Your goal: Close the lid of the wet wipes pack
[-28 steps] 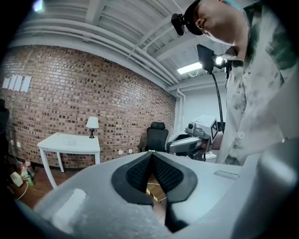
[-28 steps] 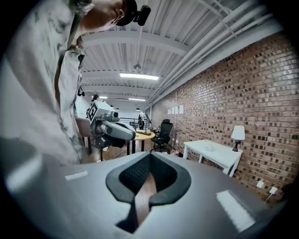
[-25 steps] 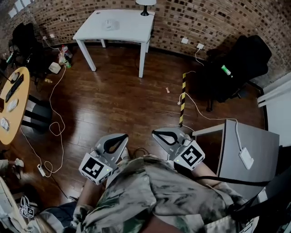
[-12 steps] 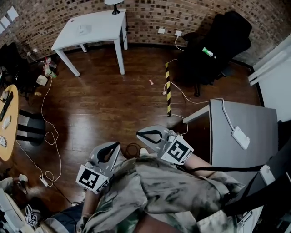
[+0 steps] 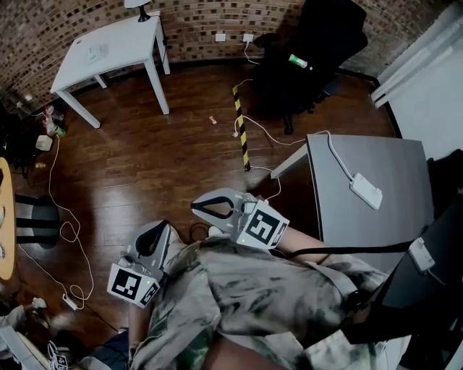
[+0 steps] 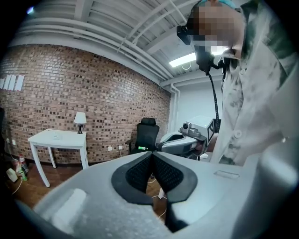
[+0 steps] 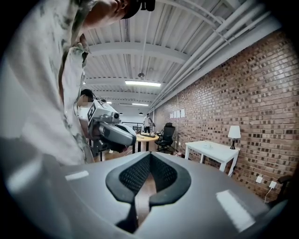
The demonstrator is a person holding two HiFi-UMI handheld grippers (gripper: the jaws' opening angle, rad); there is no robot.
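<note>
Wet wipes pack [image 5: 96,50] is probably the small pale item lying on the white counter [image 5: 126,40] at 11 o'clock in the head view. It is too small to be sure, and its lid cannot be made out. A lamp [image 5: 137,6] stands at that counter's far corner.

Both claws are held close to the person's chest, well apart from that counter, over the dark wooden floor [image 5: 159,166]. The left claw [image 5: 160,226] at 7 o'clock points toward 12, its jaws pressed together at the tips with nothing between them. The right claw [image 5: 194,207], just right of it near the centre, points toward 9 o'clock, jaws likewise together and empty.

A grey counter [image 5: 362,238] at 3 o'clock carries a white box [image 5: 365,191] on a cable. A black chair [image 5: 311,43] stands at 1 o'clock, and a yellow-and-black strip [image 5: 241,126] lies on the floor toward 12.
</note>
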